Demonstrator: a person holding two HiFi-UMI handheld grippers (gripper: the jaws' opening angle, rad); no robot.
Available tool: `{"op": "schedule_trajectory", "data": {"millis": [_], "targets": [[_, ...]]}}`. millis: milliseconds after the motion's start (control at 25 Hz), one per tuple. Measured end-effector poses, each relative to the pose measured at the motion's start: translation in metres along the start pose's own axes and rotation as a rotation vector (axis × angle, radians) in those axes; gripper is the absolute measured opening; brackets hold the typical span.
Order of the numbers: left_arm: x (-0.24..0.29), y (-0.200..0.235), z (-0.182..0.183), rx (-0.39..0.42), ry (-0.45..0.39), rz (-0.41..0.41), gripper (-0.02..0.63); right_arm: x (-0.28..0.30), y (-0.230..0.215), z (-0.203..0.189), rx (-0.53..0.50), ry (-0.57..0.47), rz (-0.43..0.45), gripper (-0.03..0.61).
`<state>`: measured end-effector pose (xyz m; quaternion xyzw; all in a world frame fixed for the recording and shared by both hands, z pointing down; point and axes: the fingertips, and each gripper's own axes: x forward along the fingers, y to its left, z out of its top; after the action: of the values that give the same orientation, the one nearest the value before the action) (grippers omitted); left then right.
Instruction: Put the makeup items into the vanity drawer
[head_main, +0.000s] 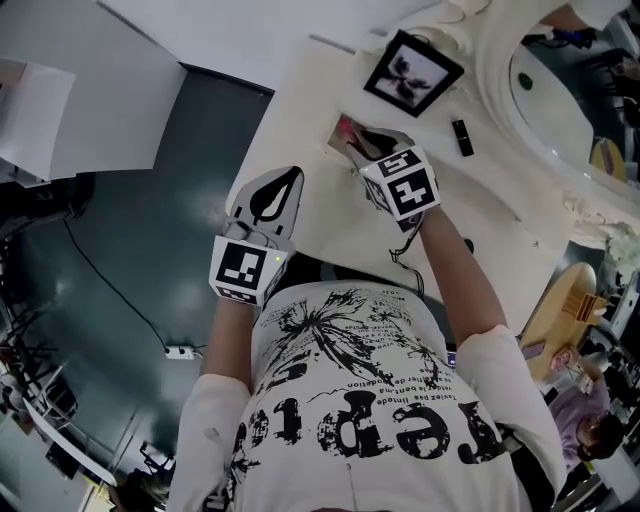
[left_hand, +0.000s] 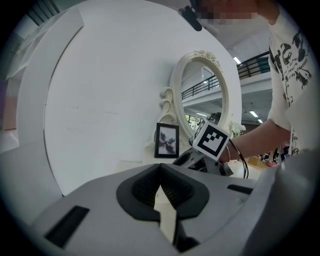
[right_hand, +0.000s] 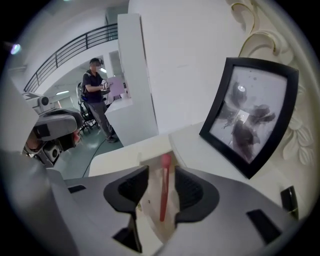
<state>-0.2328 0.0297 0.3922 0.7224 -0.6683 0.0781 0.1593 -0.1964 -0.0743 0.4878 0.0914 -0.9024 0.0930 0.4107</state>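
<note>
The white vanity's drawer (head_main: 334, 132) is pulled open at the table's near edge. A thin red makeup stick (right_hand: 163, 192) lies in it; in the head view it shows as a red tip (head_main: 345, 128). My right gripper (head_main: 362, 143) points down into the drawer. Its jaws (right_hand: 161, 170) stand open on either side of the stick, and the pads do not press on it. A black lipstick (head_main: 462, 137) lies on the tabletop to the right, also seen in the right gripper view (right_hand: 286, 197). My left gripper (head_main: 290, 172) hovers by the table's left edge, shut and empty (left_hand: 160, 166).
A black picture frame (head_main: 412, 72) stands behind the drawer, against the oval mirror's ornate white frame (left_hand: 176, 95). A power strip (head_main: 180, 352) and its cable lie on the dark floor to the left. In the right gripper view a person (right_hand: 97, 95) stands far off.
</note>
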Motion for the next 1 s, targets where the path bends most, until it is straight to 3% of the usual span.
{"op": "schedule_trajectory", "data": {"millis": [40,80,400,520,720,1000], "targets": [[0.001,0.000,0.000,-0.001,0.001,0.000,0.012,0.000,0.000,-0.001,0.012,-0.001,0.008,0.211],[0.003,0.000,0.000,0.000,0.002,-0.003,0.012,-0.001,0.000,-0.001,0.025,-0.006,0.013,0.232],[0.032,-0.023,0.016,0.048,-0.013,-0.126,0.012,-0.038,-0.015,-0.004,0.124,-0.090,-0.043,0.268],[0.047,-0.046,0.022,0.062,-0.016,-0.195,0.012,-0.065,-0.028,-0.018,0.168,-0.114,-0.102,0.268],[0.077,-0.106,0.028,0.111,-0.007,-0.377,0.012,-0.120,-0.059,-0.075,0.310,-0.131,-0.247,0.262],[0.102,-0.206,0.013,0.166,0.040,-0.591,0.012,-0.187,-0.080,-0.190,0.517,-0.099,-0.410,0.253]]}}
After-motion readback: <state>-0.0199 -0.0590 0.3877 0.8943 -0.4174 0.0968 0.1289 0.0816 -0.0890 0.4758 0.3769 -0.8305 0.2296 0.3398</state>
